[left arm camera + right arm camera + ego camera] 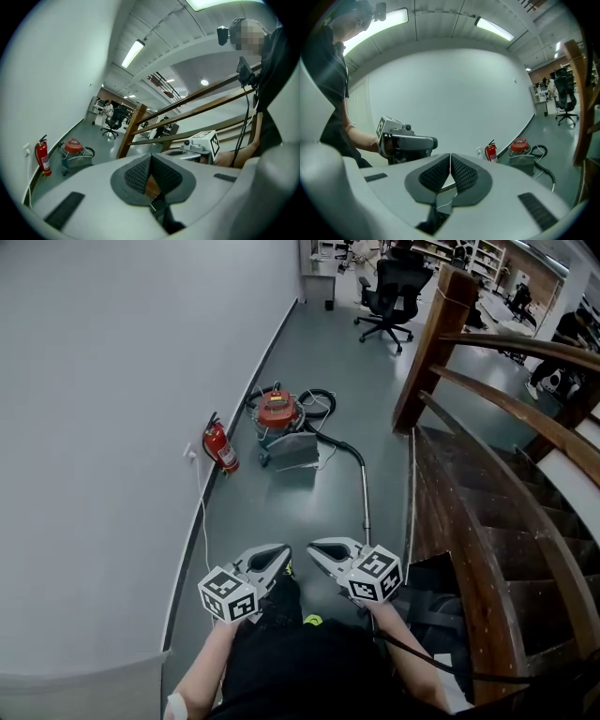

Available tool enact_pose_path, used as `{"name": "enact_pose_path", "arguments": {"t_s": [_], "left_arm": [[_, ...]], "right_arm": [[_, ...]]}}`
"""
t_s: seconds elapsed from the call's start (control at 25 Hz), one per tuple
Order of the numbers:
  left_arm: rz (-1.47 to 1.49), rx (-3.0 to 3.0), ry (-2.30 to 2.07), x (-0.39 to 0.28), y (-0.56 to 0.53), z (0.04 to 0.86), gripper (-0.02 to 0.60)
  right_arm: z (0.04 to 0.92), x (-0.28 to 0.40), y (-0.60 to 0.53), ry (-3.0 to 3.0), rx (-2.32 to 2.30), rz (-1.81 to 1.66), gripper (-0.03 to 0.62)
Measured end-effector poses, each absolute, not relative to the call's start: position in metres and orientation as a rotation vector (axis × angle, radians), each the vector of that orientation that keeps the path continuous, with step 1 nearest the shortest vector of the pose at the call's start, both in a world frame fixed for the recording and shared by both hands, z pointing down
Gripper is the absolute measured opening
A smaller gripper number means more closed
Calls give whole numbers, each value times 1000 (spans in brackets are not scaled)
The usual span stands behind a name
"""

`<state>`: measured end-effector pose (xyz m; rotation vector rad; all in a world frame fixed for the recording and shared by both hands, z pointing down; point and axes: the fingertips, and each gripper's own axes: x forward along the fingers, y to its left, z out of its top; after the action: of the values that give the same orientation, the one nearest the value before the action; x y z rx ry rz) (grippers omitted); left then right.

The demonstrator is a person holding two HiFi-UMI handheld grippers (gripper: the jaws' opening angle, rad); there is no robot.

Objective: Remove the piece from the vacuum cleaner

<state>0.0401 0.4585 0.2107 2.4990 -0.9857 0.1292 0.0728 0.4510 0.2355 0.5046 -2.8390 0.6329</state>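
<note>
Though hose (345, 446) seems coiled, extinguisher (221, 448) flanks vacuum cleaner (277, 411)

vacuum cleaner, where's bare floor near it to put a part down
Bare floor lies on the near side of the vacuum cleaner, between the wall and its long tube, and beyond it towards the office chair. Crowded: the fire extinguisher on its wall side, hose loops around it, and the narrow strip between tube and stairs.

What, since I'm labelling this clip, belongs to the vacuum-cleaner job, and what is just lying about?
Job: vacuum cleaner, hose, metal wand, left hand-held gripper and right hand-held gripper, both shut and empty.
Lying about: fire extinguisher, office chair, wooden stair railing.
</note>
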Motion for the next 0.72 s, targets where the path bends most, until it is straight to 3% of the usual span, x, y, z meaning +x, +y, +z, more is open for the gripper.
{"name": "enact_pose_path", "arguments": {"t_s": [0.72], "left_arm": [[120, 2493, -925, -3, 330, 213, 8]], "right_arm": [[228, 21, 331, -2806, 573, 698, 17]]}}
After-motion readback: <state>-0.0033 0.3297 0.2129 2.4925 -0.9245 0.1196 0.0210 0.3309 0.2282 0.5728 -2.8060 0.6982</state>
